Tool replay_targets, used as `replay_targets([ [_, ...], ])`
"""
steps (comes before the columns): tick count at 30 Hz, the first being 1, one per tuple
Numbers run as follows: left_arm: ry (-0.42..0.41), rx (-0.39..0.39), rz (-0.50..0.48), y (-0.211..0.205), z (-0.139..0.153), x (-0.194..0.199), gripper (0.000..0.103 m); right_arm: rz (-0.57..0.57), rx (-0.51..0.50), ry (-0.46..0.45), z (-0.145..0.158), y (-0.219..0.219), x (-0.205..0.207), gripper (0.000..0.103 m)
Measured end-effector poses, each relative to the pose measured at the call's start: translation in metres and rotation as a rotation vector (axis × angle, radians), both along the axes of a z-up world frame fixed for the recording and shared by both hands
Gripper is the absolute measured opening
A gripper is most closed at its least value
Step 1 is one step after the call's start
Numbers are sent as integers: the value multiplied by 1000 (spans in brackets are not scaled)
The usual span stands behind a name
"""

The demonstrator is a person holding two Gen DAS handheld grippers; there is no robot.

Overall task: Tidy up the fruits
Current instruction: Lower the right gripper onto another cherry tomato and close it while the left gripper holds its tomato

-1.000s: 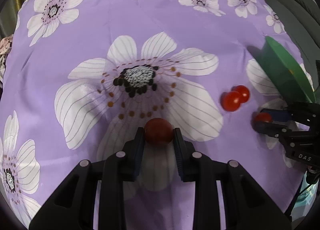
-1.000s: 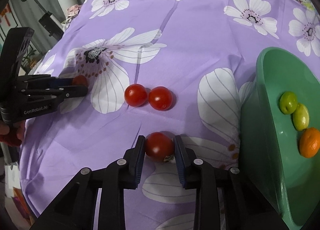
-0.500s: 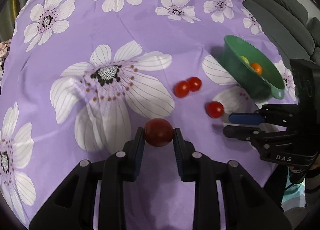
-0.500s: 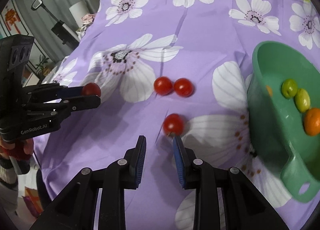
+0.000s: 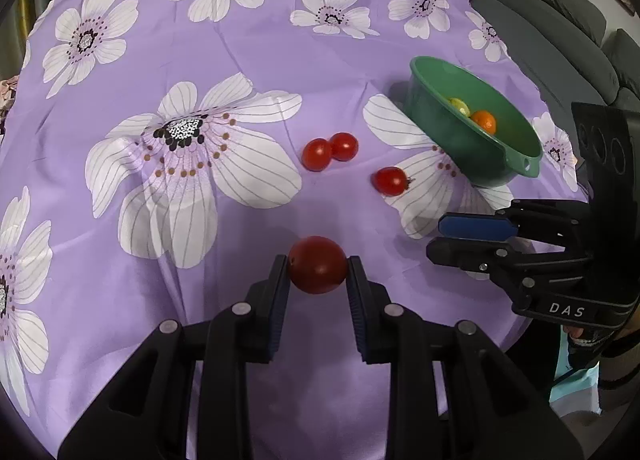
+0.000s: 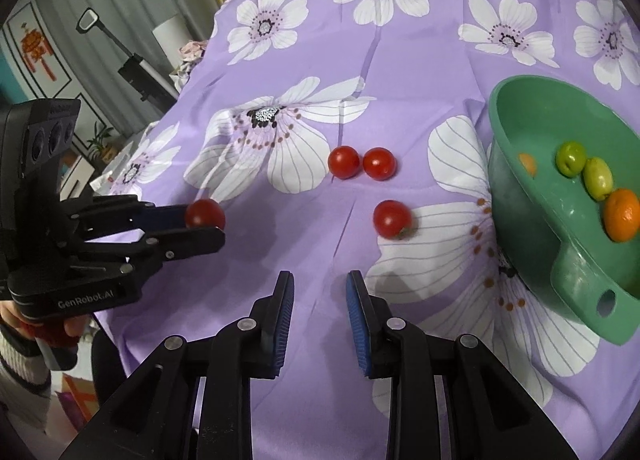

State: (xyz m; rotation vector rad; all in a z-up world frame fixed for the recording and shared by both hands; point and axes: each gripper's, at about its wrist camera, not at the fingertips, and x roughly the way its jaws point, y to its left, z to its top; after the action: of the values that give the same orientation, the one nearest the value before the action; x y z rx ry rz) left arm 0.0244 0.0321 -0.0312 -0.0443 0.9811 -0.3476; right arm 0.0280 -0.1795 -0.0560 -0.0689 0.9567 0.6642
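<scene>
My left gripper (image 5: 318,260) is shut on a dark red tomato (image 5: 318,272), held above the purple flowered cloth. The right wrist view shows that left gripper (image 6: 218,227) at the left with its tomato (image 6: 205,212). My right gripper (image 6: 320,280) has its jaws set narrowly with nothing between them. Its side shows in the left wrist view (image 5: 434,238). A loose tomato (image 6: 392,218) lies on the cloth ahead of it. Beyond that, a pair of tomatoes (image 6: 343,162) touch each other. The green bowl (image 6: 516,195) stands tilted at the right.
Inside the bowl lie an orange (image 6: 622,214) and two green fruits (image 6: 571,159). A grey sofa (image 5: 560,31) stands beyond the table at the right. The cloth's near edge drops off below both grippers. A person's hand (image 6: 60,328) grips the left tool.
Both grippers have pulled back and risen from the cloth. The tomato that sat between the right jaws now lies on the cloth ahead of them. The left still holds its tomato.
</scene>
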Motion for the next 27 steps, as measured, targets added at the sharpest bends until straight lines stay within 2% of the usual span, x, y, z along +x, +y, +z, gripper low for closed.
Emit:
replay_targets([
  [10, -4, -27, 25, -10, 4, -4, 28, -8, 35, -28, 10, -16, -9, 30],
  [27, -11, -7, 37, -22, 17, -8, 28, 3, 126, -69, 21, -31, -12, 30],
])
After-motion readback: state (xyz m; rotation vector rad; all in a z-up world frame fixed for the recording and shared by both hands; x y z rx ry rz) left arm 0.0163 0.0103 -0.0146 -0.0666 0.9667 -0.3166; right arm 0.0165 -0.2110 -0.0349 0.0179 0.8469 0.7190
